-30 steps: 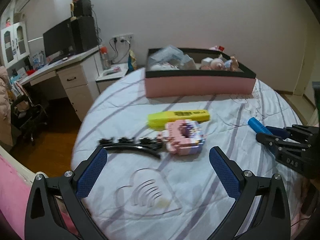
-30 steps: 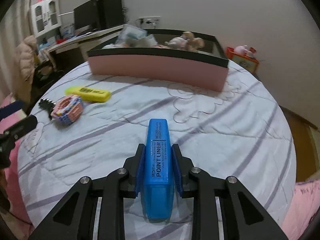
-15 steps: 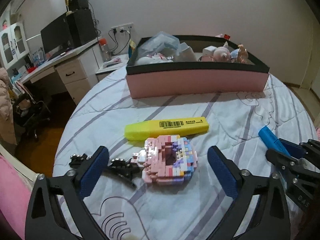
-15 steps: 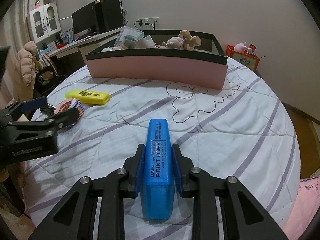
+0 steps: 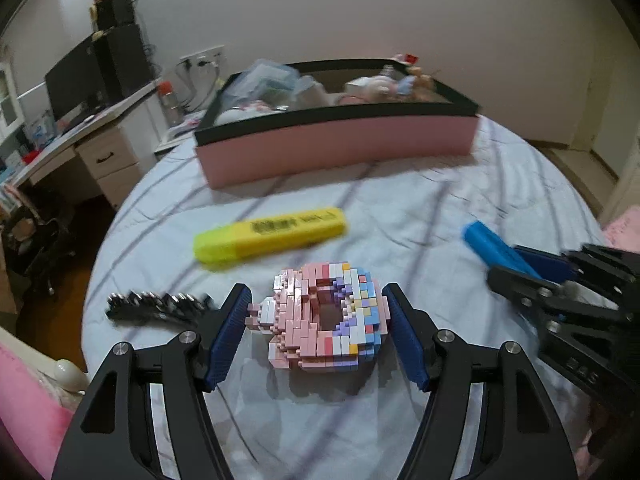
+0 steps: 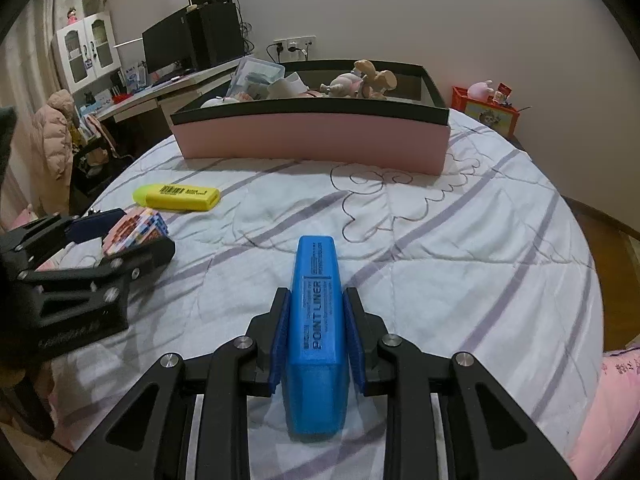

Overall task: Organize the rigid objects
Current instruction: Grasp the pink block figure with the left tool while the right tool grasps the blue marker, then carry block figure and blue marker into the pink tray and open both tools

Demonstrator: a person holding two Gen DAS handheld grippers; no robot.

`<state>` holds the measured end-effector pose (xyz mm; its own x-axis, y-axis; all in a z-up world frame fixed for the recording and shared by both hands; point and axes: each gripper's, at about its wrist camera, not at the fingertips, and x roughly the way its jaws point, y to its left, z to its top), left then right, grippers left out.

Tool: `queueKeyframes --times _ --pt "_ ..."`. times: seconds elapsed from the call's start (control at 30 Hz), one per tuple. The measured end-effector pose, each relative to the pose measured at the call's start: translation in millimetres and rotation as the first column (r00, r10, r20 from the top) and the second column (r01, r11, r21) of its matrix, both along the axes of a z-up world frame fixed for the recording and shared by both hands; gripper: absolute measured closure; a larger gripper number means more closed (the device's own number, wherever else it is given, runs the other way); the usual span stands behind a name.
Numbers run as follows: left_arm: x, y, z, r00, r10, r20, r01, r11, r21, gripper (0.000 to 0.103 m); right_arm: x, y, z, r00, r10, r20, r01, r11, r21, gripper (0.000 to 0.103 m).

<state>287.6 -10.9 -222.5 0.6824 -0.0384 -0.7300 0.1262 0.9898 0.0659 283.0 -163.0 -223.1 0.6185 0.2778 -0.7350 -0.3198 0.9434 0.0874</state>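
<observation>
Brick donut point(image 5: 326, 318), a pink ring of small toy bricks, lies on the quilt point(image 6: 460, 240) and is bracketed by the spread fingers of the left gripper point(image 5: 316, 330); whether the pads are touching it cannot be told. Just beyond it a yellow highlighter point(image 5: 272, 236) is seen, and to its left a black hair clip point(image 5: 158, 308). A blue highlighter point(image 6: 316, 320) is pinched between the pressed-in fingers of the right gripper point(image 6: 316, 334). Farther back stands the pink box point(image 6: 312, 140), already partly filled. If the donut is squeezed hard or off-centre, bricks could probably be snapped loose, since the ring looks hollow and fragile. The soft quilt could also let it tip as the fingers close.
</observation>
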Motion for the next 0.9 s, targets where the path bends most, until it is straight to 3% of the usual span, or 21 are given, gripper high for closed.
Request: queueKeyframes --times 0.17,0.3,0.37,0.43,0.57,0.7,0.9 --pt "-5 -5 -13 1.000 0.009 -0.017 -0.009 1.000 0.000 0.032 -12 -4 -2 1.000 -0.018 0.010 0.018 1.000 0.011 0.076" --pt "2 0 -15 0.999 0.037 -0.030 -0.037 0.999 -0.022 0.022 -4 0 -1 1.000 -0.015 0.003 0.015 1.000 -0.012 0.076" --pt "3 1 -15 0.999 0.029 -0.027 -0.029 0.999 -0.025 0.025 -2 4 -1 1.000 -0.009 0.007 0.009 0.999 -0.036 0.076" --pt "2 1 -15 1.000 0.009 -0.014 -0.010 0.999 -0.046 0.035 -2 7 -2 1.000 -0.003 0.016 0.004 0.998 -0.057 0.076" --pt "0 2 -13 1.000 0.002 0.001 -0.002 0.998 -0.058 0.035 -3 7 -2 1.000 0.002 0.026 0.000 0.998 -0.057 0.076" --pt "-5 8 2 0.999 0.014 0.045 -0.010 0.996 -0.090 0.035 -9 5 8 0.998 -0.008 0.064 0.009 1.000 -0.013 0.076" --pt "-19 19 54 0.980 0.054 0.190 -0.034 0.994 -0.105 0.035 -26 16 51 0.978 -0.003 0.207 -0.001 1.000 0.022 0.076"
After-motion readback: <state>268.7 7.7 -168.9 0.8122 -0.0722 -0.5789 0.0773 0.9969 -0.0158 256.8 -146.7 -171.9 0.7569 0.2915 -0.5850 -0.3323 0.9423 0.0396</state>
